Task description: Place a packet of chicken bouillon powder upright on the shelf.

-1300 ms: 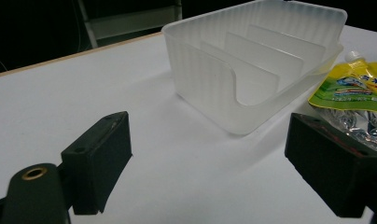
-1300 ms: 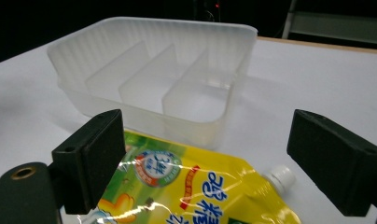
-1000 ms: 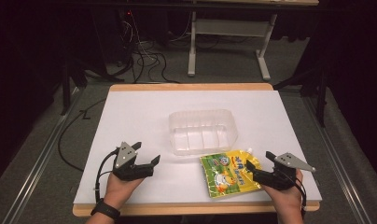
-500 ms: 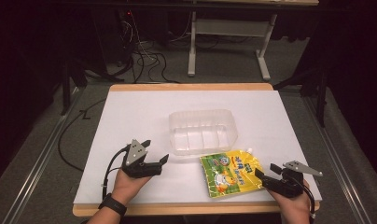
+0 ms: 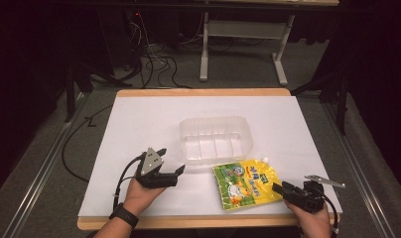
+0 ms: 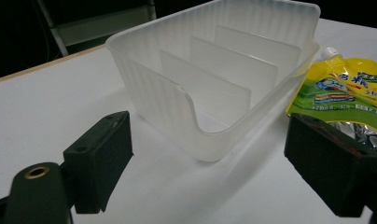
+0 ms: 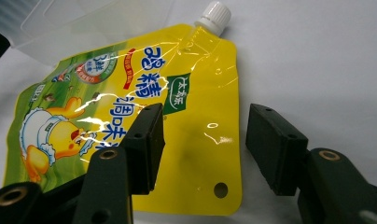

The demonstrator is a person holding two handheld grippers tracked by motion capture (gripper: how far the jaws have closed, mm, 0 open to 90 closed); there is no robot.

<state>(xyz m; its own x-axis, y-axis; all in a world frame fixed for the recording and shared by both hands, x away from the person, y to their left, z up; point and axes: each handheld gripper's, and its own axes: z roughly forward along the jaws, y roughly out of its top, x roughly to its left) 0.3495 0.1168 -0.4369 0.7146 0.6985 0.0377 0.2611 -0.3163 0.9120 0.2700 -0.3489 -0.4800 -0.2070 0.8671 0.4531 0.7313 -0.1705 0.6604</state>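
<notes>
A yellow spouted pouch (image 5: pixel 245 181) with a duck picture lies flat near the table's front edge; its white cap (image 7: pixel 213 16) points away from me. My right gripper (image 5: pixel 280 188) sits low at its right edge. Its jaws have just been closing and stand half apart (image 7: pixel 207 123): one over the pouch (image 7: pixel 130 116), the other over bare table, with the pouch's edge strip between them and no pad pressing on it. A clear ribbed plastic bin (image 5: pixel 216 139) with dividers stands behind the pouch. My left gripper (image 5: pixel 171 160) is wide open and points at the bin (image 6: pixel 200 93), its jaws (image 6: pixel 210 140) empty.
The white table top (image 5: pixel 139 124) has a wooden rim. Behind the table stand desk legs (image 5: pixel 203 49) and loose cables (image 5: pixel 154 64) on the floor. A person's hands hold both grippers at the front edge.
The right gripper has come down to the pouch's right edge and its jaws have narrowed. The left gripper has shifted a little to the right, toward the bin.
</notes>
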